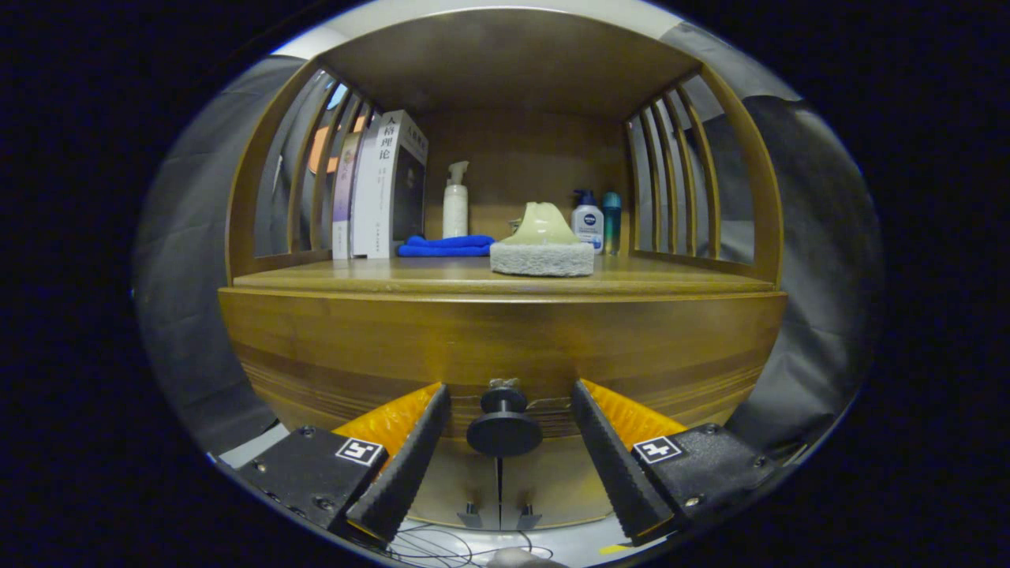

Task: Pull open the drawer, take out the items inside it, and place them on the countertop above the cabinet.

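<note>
In the gripper view, the gripper (505, 442) stood spread wide, its two fingers apart and pressing on nothing; the drawer knob (503, 424), a dark round knob, sat between them, with clear gaps on either side, so neither finger touched it. The knob was fixed on the drawer front (505, 347), a wide band of brown wood that lay flush under the counter (671, 282); the drawer was shut, and whatever it held was hidden behind that front.

On the counter, near its front edge and beyond the knob, rested a pale scrubbing sponge with a cream handle (543, 243); behind it lay a folded blue cloth (447, 246), a white spray bottle (455, 201), a white lotion bottle with a dark cap (587, 221) and a teal bottle (611, 222) just beside it; books (383, 185) stood upright against the left slatted side of the cabinet.

As to progress, the scene would suit two readings: the shut drawer might have its items inside, with the pull to come; or the sponge and its neighbours might be what came out, with the drawer pushed back. The pictures did not settle which; whether any counter item came from the drawer could not be told; the fingers bracketing the knob suggested attention on the handle.
</note>
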`<state>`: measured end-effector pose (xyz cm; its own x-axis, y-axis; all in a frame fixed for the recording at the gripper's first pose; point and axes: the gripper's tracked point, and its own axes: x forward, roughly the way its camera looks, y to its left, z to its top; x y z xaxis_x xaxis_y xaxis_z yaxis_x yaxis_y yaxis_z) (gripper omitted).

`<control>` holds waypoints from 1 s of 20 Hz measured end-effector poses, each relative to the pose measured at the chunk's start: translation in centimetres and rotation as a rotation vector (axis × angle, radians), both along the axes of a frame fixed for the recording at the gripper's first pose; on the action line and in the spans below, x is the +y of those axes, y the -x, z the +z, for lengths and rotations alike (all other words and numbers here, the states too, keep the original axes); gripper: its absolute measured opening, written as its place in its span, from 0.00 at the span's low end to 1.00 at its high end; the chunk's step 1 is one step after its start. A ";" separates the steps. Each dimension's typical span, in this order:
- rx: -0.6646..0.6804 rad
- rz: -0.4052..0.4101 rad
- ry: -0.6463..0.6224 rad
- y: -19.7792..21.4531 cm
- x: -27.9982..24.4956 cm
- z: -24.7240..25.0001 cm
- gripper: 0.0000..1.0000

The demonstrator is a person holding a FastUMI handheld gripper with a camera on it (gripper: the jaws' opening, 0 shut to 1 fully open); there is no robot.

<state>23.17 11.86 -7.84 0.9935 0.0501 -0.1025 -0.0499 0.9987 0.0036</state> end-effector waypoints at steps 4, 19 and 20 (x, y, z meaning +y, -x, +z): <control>-0.021 -0.009 0.020 -0.2 0.0 0.0 1.00; -0.029 0.030 0.078 7.7 -2.6 4.4 1.00; -0.044 0.034 0.074 9.2 -3.0 4.9 1.00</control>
<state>14.01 8.89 -2.97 0.9949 0.0782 -0.0632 -0.0828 0.9939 -0.0731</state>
